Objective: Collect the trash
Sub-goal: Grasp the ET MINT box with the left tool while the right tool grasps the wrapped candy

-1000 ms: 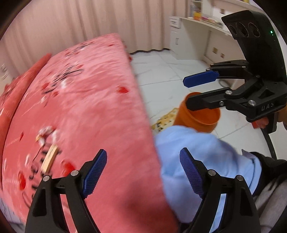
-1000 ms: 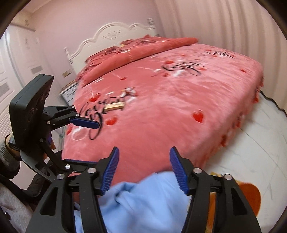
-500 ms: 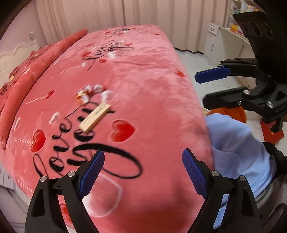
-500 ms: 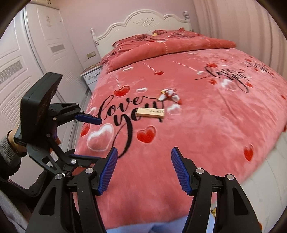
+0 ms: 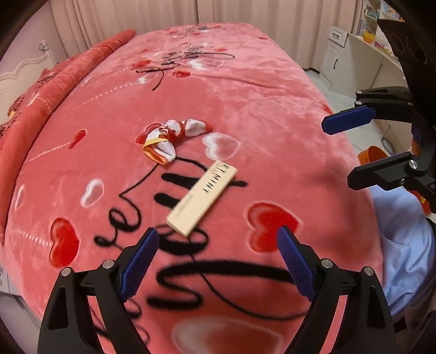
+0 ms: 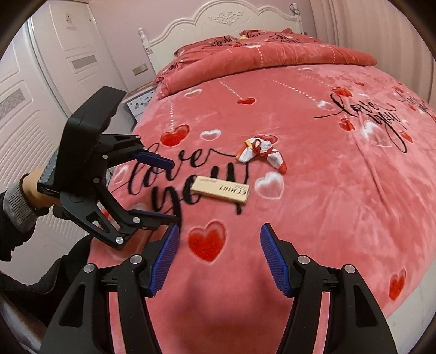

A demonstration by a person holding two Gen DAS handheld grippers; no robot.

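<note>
Hovering low over the bed [image 5: 272, 114], the left gripper [image 5: 218, 256] gapes, empty, lined up on the box [image 5: 203, 196] mid-frame; wrapper [image 5: 170, 139] just beyond; right gripper [image 6: 219, 258] likewise apart.

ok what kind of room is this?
A bedroom, most likely: a bed with a pink heart-print blanket, a white carved headboard and curtains. A cream box and a crumpled wrapper lie on the blanket.
</note>
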